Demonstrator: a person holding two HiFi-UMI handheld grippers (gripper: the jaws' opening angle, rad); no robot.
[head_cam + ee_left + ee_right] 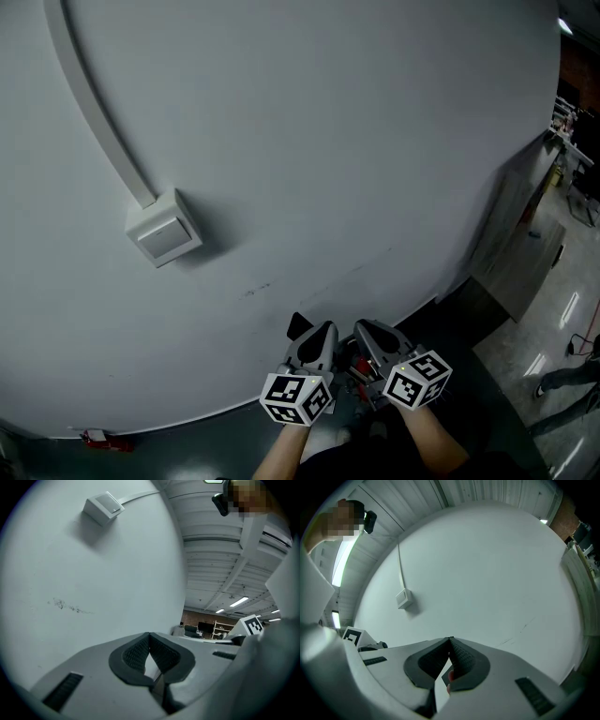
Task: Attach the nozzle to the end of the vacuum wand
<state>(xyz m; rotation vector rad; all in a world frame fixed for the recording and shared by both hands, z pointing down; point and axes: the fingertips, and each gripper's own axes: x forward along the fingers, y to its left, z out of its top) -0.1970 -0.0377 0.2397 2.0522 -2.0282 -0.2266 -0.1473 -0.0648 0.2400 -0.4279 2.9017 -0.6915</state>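
left gripper point(149, 635): jaws pressed together | right gripper point(450, 640): jaws pressed together | facing: grey wall point(328, 141), white wall box point(163, 230)

A small red object point(98, 439) lies on the dark floor point(187, 455).

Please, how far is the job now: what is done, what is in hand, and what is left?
Done: nothing visible; no nozzle or wand appears in any view. In hand: nothing. The left hand-held gripper and the right hand-held gripper are both shut and empty, side by side, facing a white wall with a switch box. Left: apparently the whole job.
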